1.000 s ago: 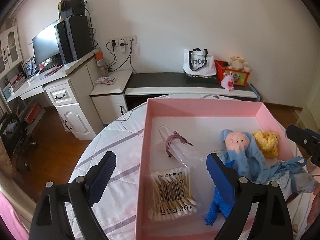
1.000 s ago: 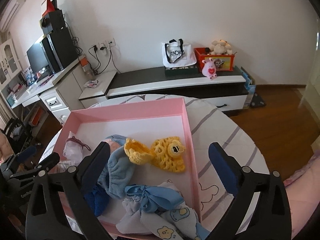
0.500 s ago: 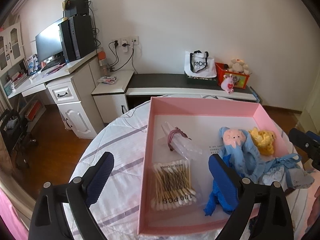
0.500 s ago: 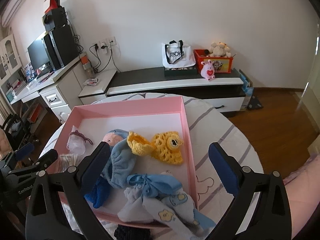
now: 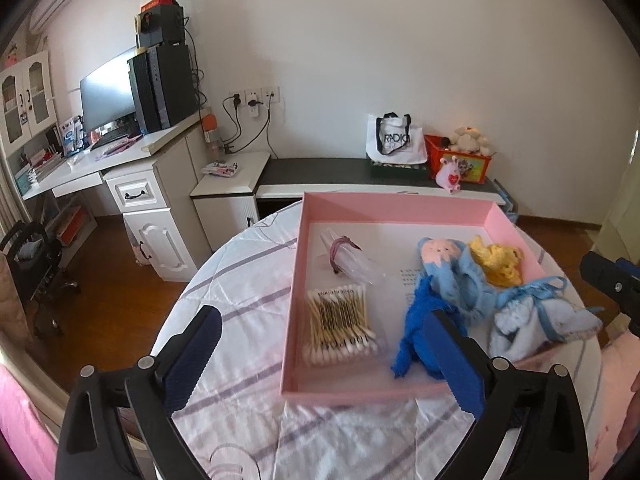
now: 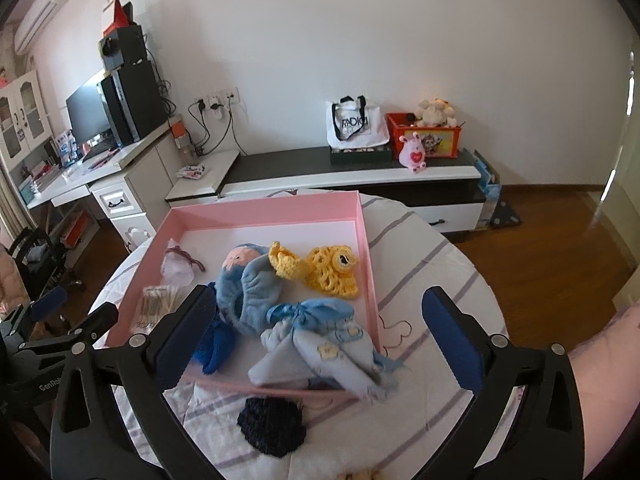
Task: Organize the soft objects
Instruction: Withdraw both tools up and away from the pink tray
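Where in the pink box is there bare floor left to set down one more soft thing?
The pink box is bare along its far wall, behind the blue doll and yellow crochet piece. A smaller patch lies between the cotton swabs and the royal-blue knit. The near right corner is crowded: the pale blue bundle overhangs the rim.

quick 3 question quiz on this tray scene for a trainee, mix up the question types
1. True or false: the dark knitted item lies inside the pink tray.
2. Which lies nearest the tray's left wall: A) the yellow crochet piece, B) the cotton swab pack, C) the pale blue printed cloth?
3. Fill in: both the left gripper and the right gripper are ____ and hold nothing.

Key: 1 false, it lies on the striped tablecloth just outside the near rim. 2 B. 3 open.
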The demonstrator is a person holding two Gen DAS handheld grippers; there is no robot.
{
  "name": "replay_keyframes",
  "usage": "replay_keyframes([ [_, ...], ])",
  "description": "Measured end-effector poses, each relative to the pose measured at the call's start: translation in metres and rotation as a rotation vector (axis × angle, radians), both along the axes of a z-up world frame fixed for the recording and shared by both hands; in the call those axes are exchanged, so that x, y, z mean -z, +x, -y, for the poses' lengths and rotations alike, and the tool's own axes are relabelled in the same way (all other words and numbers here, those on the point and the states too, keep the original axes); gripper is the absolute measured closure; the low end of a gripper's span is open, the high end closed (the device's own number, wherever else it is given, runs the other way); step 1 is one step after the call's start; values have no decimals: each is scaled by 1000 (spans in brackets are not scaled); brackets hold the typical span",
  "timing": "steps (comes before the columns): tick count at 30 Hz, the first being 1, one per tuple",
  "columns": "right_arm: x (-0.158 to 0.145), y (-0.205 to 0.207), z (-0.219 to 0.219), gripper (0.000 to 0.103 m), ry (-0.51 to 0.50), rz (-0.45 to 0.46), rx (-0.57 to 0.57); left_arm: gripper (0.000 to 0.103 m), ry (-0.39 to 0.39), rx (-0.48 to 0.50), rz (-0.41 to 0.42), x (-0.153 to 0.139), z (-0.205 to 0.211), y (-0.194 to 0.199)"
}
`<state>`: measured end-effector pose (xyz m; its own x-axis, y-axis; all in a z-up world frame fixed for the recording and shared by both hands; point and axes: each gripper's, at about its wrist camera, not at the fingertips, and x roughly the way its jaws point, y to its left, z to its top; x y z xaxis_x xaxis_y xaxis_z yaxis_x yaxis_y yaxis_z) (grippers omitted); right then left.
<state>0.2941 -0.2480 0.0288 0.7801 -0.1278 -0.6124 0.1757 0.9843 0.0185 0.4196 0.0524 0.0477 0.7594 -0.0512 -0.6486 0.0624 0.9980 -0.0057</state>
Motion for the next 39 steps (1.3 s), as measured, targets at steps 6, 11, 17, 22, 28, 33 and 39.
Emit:
replay_keyframes([
  [6,-10,-32,-5,0,-7,28,-1,3,-6,0,26,-11,0,-37],
  [11,-16,-59,-11,0,-25,47,0,1,-14,0,54,-18,0,-71],
  [17,-22,-85,-20,0,-56,61,-19,0,-6,-13,100,-26,1,-112],
  [22,-24,-104,-31,0,-80,72,-37,0,-12,-19,136,-31,2,-144],
  [28,-38,-129,-43,0,-113,115,-40,0,-24,-23,174,-43,1,-175],
  [33,-54,-153,-49,0,-133,181,-44,0,-25,-16,226,-57,2,-200],
  [39,-69,-175,-61,0,-178,244,-47,0,-41,3,272,-67,4,-226],
])
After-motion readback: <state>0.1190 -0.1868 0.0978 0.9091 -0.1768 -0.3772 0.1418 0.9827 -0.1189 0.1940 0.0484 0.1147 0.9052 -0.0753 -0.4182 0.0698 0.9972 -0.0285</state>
